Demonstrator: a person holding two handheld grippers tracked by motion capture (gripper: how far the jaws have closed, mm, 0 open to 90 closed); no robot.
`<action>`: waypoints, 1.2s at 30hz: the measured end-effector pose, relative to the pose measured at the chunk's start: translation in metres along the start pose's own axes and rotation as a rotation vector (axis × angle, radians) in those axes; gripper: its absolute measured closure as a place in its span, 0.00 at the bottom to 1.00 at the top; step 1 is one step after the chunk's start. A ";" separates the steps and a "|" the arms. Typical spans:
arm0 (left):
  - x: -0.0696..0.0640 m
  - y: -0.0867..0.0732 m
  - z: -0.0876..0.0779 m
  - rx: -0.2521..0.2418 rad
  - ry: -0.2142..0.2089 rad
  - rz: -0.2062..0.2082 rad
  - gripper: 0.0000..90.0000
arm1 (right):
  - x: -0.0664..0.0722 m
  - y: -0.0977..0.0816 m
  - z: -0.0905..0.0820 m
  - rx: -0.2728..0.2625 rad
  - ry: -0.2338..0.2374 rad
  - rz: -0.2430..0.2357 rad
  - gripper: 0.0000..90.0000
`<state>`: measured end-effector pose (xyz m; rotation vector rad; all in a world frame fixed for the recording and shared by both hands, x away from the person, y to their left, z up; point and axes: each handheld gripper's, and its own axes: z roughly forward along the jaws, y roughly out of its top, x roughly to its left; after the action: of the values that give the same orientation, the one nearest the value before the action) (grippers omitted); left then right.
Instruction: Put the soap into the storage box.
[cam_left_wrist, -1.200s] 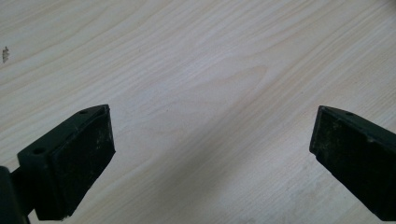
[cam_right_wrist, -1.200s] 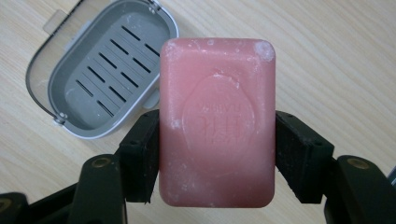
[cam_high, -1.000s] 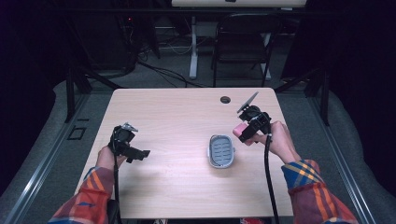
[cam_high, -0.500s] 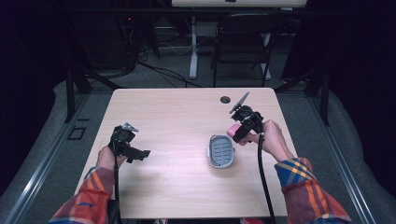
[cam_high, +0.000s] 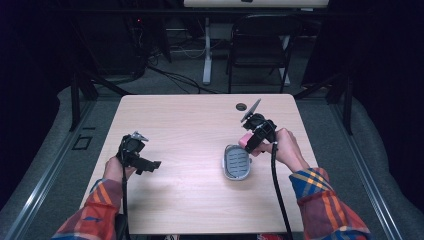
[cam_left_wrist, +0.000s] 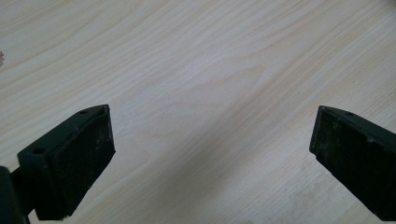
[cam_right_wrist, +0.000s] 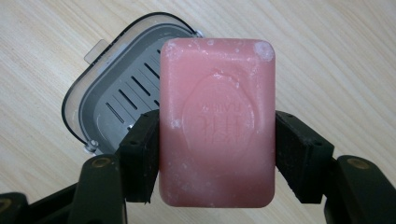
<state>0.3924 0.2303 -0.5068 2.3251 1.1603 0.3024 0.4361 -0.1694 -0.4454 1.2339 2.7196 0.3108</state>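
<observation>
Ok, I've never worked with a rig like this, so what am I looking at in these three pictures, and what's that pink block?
There is no robot arm here: a person holds a two-jaw gripper in each hand at a wooden table. The high view looks down from above the person's side. The other two pictures come from cameras riding on the grippers, looking along their black jaws. The right gripper is shut on a pink soap bar, held just above a grey slotted soap dish that lies on the table. The left gripper is open over bare wood, holding nothing. A small dark round hole sits near the table's far edge.
</observation>
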 end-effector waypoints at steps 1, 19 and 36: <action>0.000 0.000 0.000 0.000 0.000 -0.002 0.00 | 0.000 0.001 0.001 0.000 0.002 -0.003 0.41; -0.002 0.001 0.000 -0.002 0.005 0.003 0.00 | 0.009 0.010 0.014 0.040 -0.006 -0.011 0.41; -0.001 0.001 0.000 0.000 0.005 0.006 0.00 | 0.023 0.020 0.033 0.112 -0.027 -0.032 0.41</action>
<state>0.3920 0.2291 -0.5062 2.3297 1.1563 0.3099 0.4428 -0.1344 -0.4735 1.2101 2.7644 0.1393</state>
